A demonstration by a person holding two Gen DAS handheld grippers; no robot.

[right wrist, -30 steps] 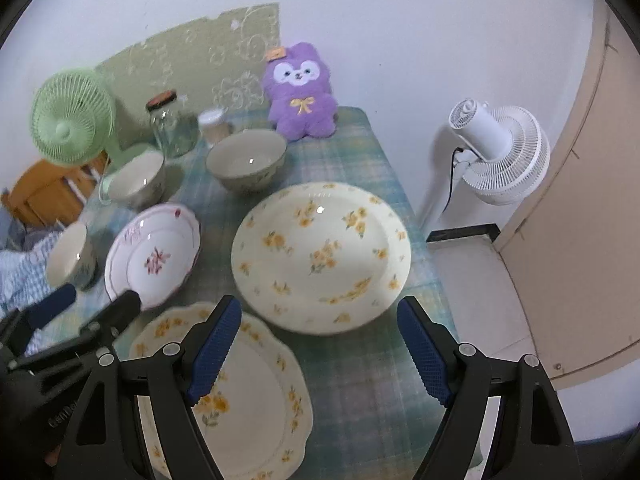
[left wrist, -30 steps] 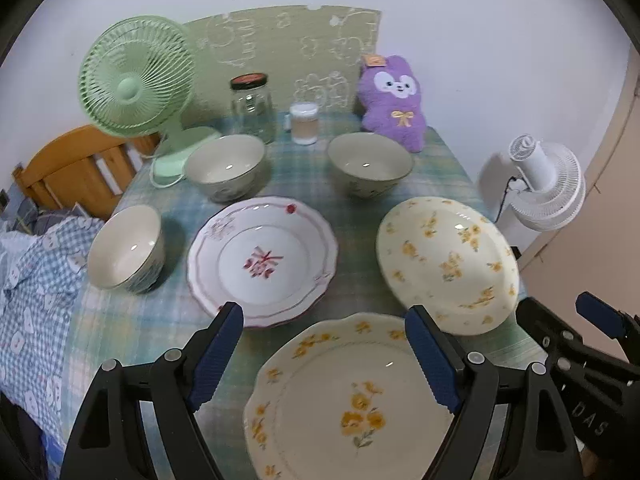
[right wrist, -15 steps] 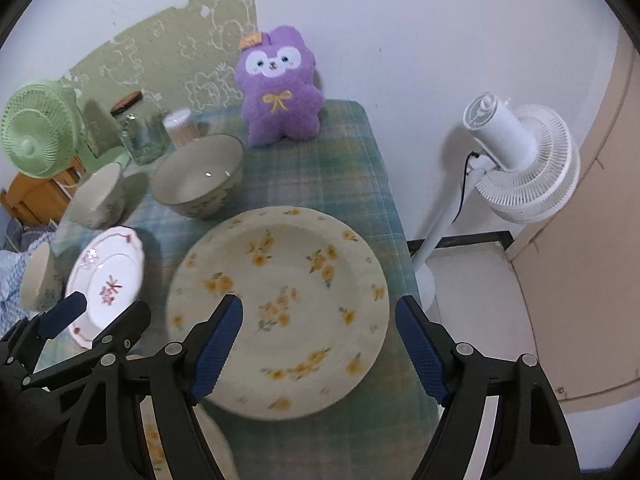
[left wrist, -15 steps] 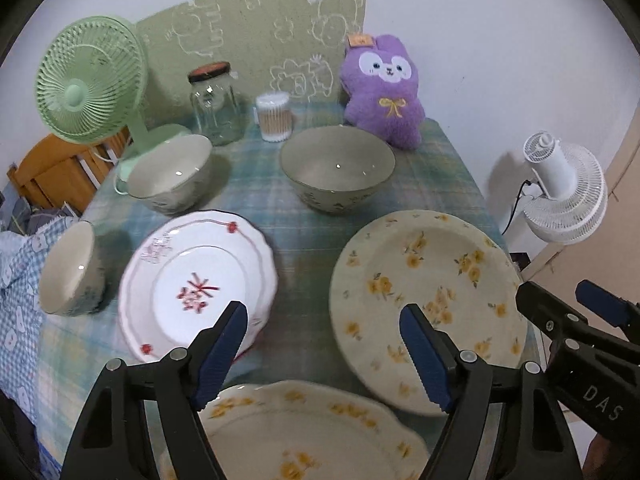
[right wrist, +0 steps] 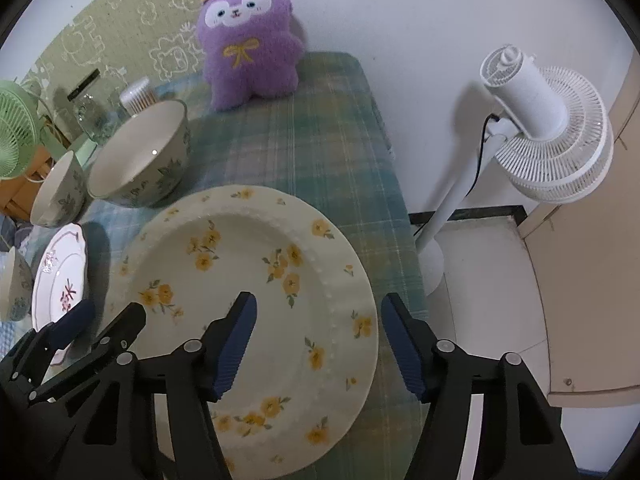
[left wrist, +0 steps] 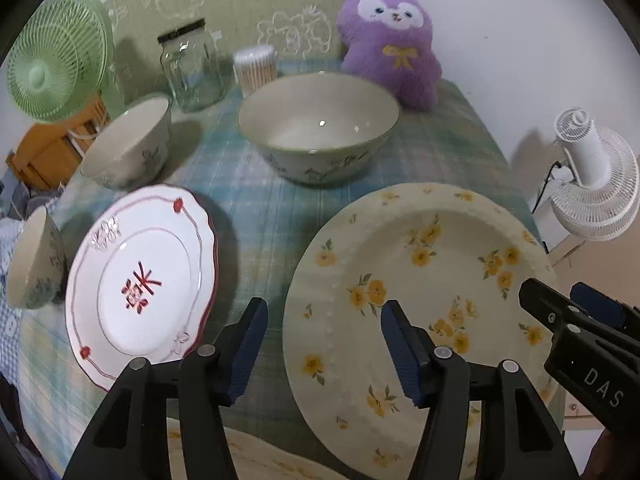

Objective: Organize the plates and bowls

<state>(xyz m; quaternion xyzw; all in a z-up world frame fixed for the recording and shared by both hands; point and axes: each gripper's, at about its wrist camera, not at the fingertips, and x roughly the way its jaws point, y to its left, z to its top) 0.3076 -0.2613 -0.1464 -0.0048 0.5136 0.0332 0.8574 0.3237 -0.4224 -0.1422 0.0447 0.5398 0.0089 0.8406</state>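
Glossy ceramic plate [left wrist: 420, 280] & bowl [left wrist: 318, 126], matt checked cloth [left wrist: 256, 200], fuzzy plush [left wrist: 390, 44].

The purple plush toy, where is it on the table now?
The purple plush toy sits at the far edge of the table against the wall, just behind the large bowl, right of the cotton-swab jar.

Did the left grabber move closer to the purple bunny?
Yes. The left gripper came forward and down toward the purple bunny, closing its fingers partway, empty, astride the yellow-flowered plate rim.

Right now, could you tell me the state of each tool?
Left tool: open, closing over the yellow-flowered plate rim, not gripping.
Right tool: the same.
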